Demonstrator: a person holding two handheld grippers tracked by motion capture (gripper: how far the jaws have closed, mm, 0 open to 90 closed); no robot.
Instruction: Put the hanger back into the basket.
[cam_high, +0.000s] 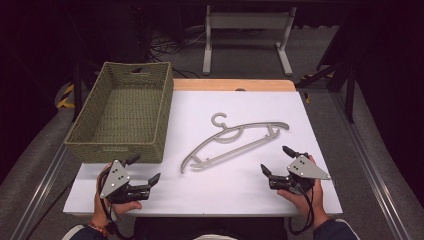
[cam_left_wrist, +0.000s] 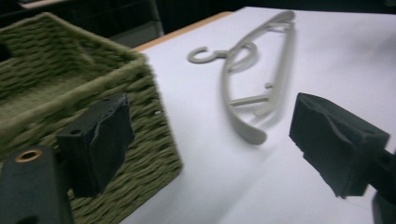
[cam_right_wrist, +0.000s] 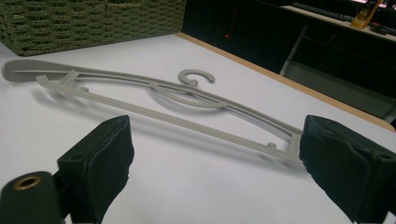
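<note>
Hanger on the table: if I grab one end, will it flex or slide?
The hanger looks like thin moulded plastic, so probably light and slightly flexible. Lying flat on the smooth white table, it may slide when nudged. It shouldn't roll.

White table (cam_high: 240, 190) w/ wood far edge; green woven basket (cam_high: 120, 112) at left, grey hanger (cam_high: 232, 140) flat mid-table.

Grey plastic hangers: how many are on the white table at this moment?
1. The grey plastic hanger lies flat at the middle of the white table, right of the green woven basket, ahead of both open grippers. The basket's visible interior looks empty.
</note>
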